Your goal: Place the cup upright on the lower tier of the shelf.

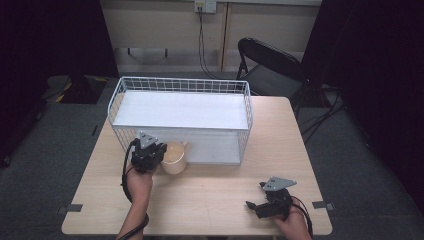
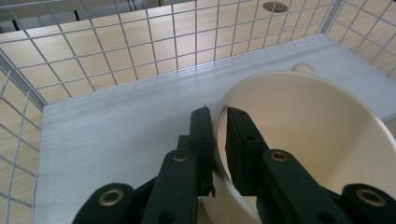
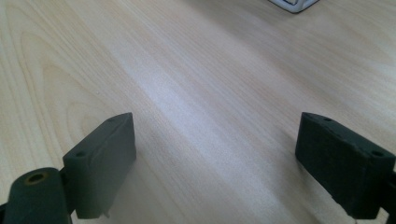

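A cream cup (image 1: 175, 156) with a small handle sits at the front left of a white wire basket (image 1: 180, 80), over its white floor panel (image 2: 116, 135). My left gripper (image 1: 161, 151) is shut on the cup's near rim, one jaw outside the wall and one inside; in the left gripper view the cup (image 2: 303, 130) is at the right of the left gripper (image 2: 219, 116). Near the table's front right, my right gripper (image 1: 252, 206) lies low and open. The right gripper view has the right gripper (image 3: 215, 154) spread wide over bare wood, with nothing between the jaws.
The basket stands on a light wooden table (image 1: 215, 190) and takes up its far half. A black folding chair (image 1: 270, 65) stands behind the table's far right corner. Grey carpet surrounds the table. A corner of the basket (image 3: 292, 3) peeks in at the top of the right gripper view.
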`<action>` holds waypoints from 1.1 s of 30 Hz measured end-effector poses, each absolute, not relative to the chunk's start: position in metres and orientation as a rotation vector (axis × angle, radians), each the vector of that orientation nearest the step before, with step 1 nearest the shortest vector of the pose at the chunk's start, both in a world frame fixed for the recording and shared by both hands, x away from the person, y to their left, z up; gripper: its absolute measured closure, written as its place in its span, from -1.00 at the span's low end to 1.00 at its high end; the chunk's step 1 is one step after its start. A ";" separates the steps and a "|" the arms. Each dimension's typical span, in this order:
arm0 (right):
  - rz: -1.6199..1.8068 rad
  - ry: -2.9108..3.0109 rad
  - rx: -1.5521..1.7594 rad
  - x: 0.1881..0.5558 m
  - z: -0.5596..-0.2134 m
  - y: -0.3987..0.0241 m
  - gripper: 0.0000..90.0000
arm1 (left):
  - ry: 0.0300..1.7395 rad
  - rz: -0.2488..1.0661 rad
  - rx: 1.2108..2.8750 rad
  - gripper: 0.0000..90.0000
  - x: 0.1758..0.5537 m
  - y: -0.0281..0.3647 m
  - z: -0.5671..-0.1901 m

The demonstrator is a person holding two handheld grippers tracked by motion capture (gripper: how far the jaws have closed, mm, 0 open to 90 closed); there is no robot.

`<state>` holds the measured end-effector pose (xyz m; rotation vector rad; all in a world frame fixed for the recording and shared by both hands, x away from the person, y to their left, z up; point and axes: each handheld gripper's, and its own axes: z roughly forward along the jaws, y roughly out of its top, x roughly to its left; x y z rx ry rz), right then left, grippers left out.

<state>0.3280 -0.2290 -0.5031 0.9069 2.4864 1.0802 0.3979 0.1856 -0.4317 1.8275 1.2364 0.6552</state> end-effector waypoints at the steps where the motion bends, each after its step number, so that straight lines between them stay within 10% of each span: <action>1: 1.080 2.486 0.907 0.328 -0.503 -0.229 -0.74 | 1.236 0.655 1.827 0.81 0.398 0.186 -0.432; 33: 1.079 2.486 0.907 0.328 -0.503 -0.229 -0.74 | 1.264 0.697 1.825 0.77 0.411 0.181 -0.429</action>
